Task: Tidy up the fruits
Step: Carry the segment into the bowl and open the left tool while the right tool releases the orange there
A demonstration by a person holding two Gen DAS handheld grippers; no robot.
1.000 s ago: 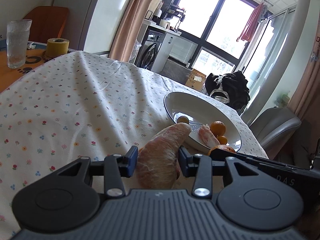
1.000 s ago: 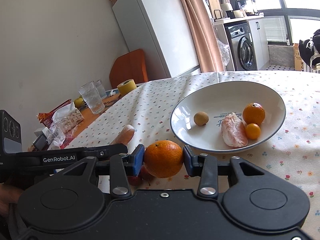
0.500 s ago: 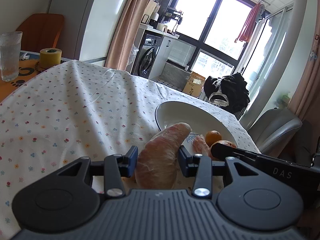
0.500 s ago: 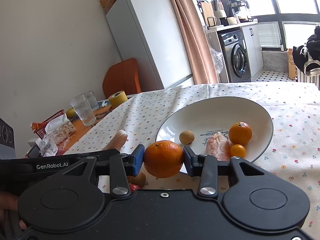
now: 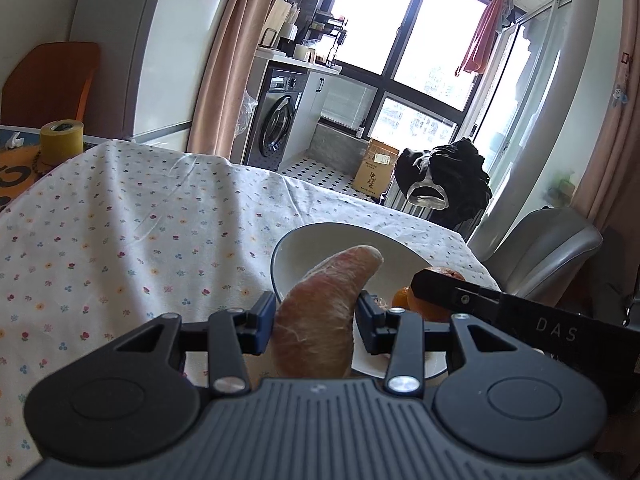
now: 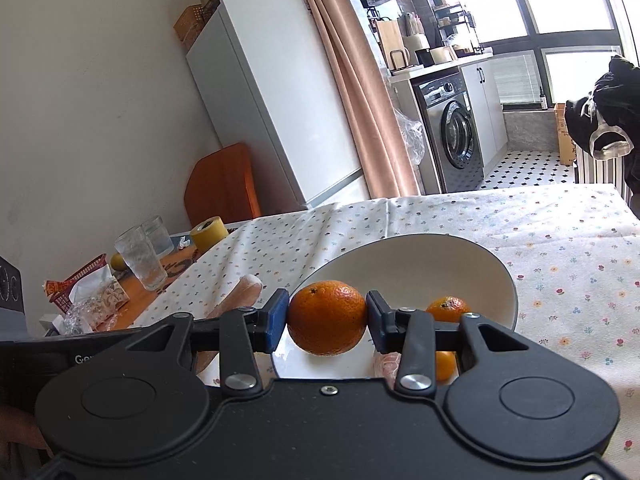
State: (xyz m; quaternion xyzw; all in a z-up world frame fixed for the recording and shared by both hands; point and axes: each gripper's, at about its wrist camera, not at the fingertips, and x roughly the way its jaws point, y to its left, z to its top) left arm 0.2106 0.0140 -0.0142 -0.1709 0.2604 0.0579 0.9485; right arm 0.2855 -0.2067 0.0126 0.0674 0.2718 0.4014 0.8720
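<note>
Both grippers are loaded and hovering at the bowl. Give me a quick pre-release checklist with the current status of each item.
1. Right gripper clamps the large orange: ok.
2. Left gripper clamps the peeled pomelo wedge: ok.
3. Orange over the white bowl: ok.
4. Wedge tip over the bowl: ok.
5. Free landing spot beside the small orange: cannot tell, grippers block the bowl floor.
6. Clearance between the two grippers: cannot tell.
</note>
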